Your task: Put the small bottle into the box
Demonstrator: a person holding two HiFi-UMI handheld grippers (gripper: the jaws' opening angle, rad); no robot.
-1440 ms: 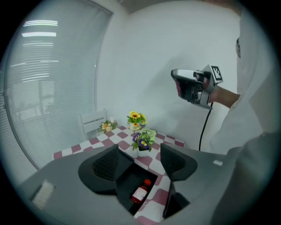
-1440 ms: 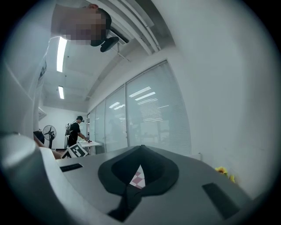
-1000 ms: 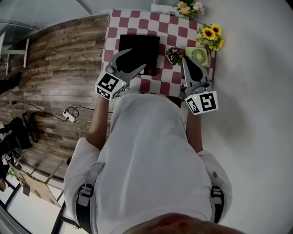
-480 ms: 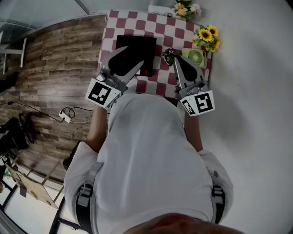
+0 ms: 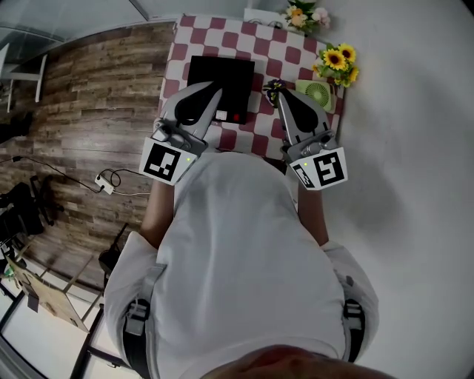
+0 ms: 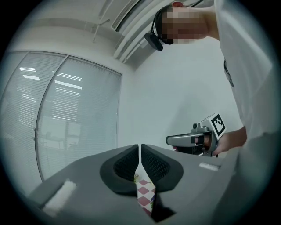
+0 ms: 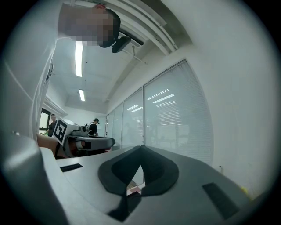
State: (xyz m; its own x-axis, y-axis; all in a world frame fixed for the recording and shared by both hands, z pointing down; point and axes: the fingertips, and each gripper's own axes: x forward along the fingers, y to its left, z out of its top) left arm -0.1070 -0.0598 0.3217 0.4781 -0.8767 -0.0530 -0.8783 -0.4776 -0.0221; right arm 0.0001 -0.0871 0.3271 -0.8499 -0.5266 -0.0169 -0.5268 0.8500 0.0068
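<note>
A black flat box (image 5: pixel 221 76) lies on the red-and-white checked tablecloth (image 5: pixel 222 38). A small red item (image 5: pixel 237 117) sits at the box's near edge; I cannot tell whether it is the bottle. My left gripper (image 5: pixel 216 89) hangs over the box's near left part. Its jaws are closing and stand almost together with nothing between them (image 6: pixel 140 147). To the right of the box my right gripper (image 5: pixel 281 95) is shut and empty (image 7: pixel 141 149). Both gripper views point upward at the walls and ceiling.
A dark little flower bunch (image 5: pixel 275 86) stands right by the right gripper's tip. A green fan (image 5: pixel 320 92) and sunflowers (image 5: pixel 339 59) are at the table's right edge, and more flowers (image 5: pixel 301 13) at the far edge. Wooden floor lies to the left.
The left gripper's jaws stood wide apart a second ago and have come together. Both grippers have shifted slightly over the table's near edge.
</note>
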